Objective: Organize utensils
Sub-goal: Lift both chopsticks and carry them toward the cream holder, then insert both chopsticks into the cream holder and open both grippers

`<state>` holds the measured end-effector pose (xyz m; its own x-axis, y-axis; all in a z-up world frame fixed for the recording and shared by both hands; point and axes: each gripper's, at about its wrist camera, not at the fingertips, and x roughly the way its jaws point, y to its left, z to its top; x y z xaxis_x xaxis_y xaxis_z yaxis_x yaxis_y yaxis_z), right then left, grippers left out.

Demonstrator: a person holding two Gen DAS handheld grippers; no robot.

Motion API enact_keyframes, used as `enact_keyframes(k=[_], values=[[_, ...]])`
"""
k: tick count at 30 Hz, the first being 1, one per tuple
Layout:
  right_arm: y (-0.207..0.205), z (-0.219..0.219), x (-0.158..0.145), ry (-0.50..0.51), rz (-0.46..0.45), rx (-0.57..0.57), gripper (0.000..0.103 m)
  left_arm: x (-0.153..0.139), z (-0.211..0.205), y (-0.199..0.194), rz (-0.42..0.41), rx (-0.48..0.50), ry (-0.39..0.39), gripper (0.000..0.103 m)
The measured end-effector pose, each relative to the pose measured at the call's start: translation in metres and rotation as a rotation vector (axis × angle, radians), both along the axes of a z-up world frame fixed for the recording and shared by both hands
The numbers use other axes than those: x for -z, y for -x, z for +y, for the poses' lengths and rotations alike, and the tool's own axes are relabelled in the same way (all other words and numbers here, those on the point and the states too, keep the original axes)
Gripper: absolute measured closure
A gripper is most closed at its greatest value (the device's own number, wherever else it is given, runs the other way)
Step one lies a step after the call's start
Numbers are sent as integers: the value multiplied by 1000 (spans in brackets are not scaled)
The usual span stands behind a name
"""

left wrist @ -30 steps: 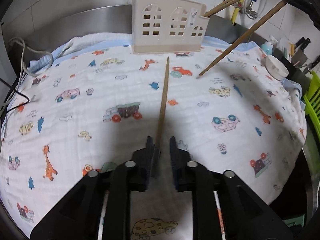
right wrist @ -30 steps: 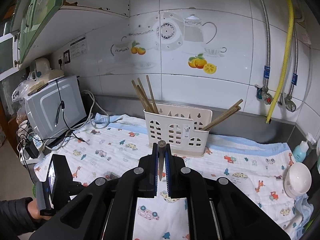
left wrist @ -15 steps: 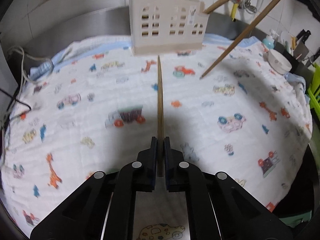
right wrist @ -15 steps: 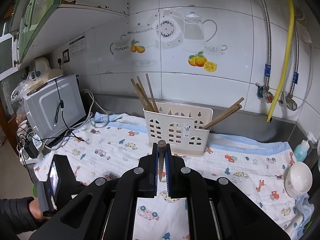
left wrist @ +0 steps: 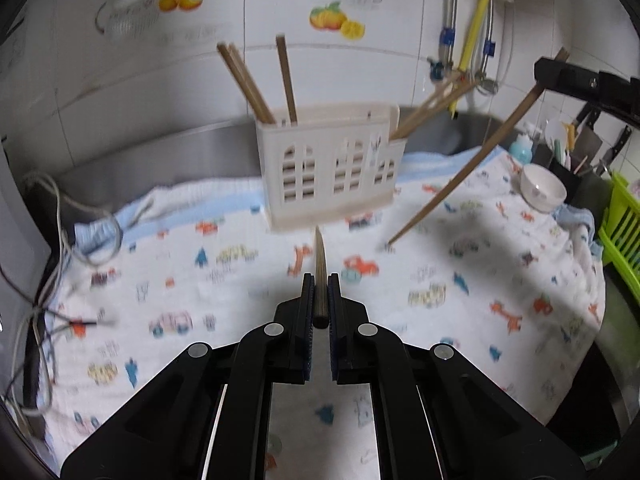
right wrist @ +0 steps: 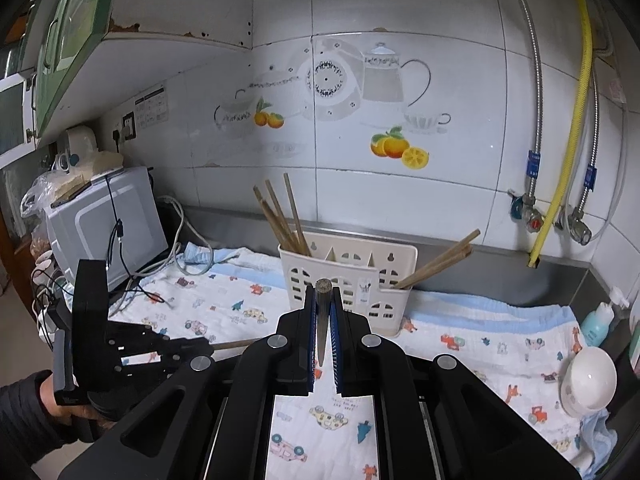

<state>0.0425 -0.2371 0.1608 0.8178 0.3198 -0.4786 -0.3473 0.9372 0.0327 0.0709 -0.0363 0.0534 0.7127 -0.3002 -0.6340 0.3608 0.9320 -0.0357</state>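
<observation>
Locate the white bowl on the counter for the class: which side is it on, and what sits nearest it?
The white bowl sits at the far right edge of the printed cloth in both wrist views, below a blue-capped bottle, well right of the utensil holder.

The left wrist view is motion-blurred, softening the cloth's prints. In the right wrist view, the person's sleeve is cut off by the frame's edge.

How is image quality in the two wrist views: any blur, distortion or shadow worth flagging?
Left wrist view: motion blur smears the cream plastic utensil holder and the cartoon-print cloth, while the left hand-held gripper and its wooden chopstick stay sharp; a broad shadow darkens the cloth's right side. Right wrist view: sharp and evenly lit; fisheye bends the wall tiles, corners vignetted.
</observation>
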Motion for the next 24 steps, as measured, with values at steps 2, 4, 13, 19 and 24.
enact_keyframes(k=[2, 4, 13, 19, 24], values=[[-4, -2, -6, -7, -4, -2, 96, -6, -1, -5, -15, 1, 5, 98], [-8, -3, -13, -11, -10, -3, 96, -12, -1, -11, -29, 1, 14, 98], [-27, -10, -47, -8, -42, -3, 96, -30, -13, -26, -69, 34, 9, 98], [-35, -18, -75, 3, -81, 17, 96, -35, -20, -33, -93, 42, 4, 97], [-45, -21, -94, 16, -112, 40, 96, -38, -25, -40, -91, 55, -7, 97]])
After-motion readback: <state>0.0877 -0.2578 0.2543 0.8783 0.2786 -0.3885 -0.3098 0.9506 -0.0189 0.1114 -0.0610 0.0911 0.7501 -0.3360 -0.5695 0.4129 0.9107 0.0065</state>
